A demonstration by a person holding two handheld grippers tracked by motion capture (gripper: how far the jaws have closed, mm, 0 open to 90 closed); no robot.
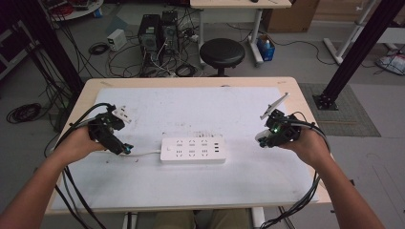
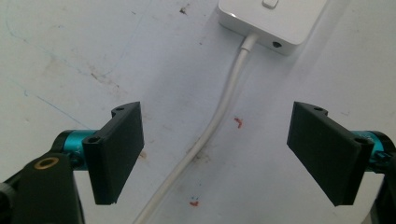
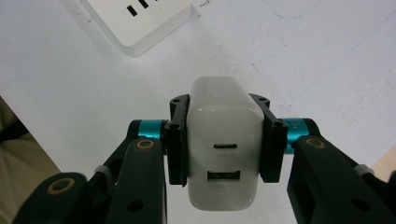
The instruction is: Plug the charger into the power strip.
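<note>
The right gripper (image 3: 223,140) pinches a white USB charger (image 3: 223,149), its ports facing the camera; the power strip (image 1: 193,150) lies toward the left gripper (image 2: 219,154), whose jaws are spread astride the strip's cable (image 2: 219,116).

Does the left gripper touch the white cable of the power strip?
Apart. In the left gripper view the cable runs through the middle between the wide-open jaws of the left gripper, with bare table surface on each side.

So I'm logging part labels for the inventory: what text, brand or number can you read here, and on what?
None can be read.
Charger in the right gripper: faint marks under its two ports, too blurred.
Power strip: no legible print.
</note>
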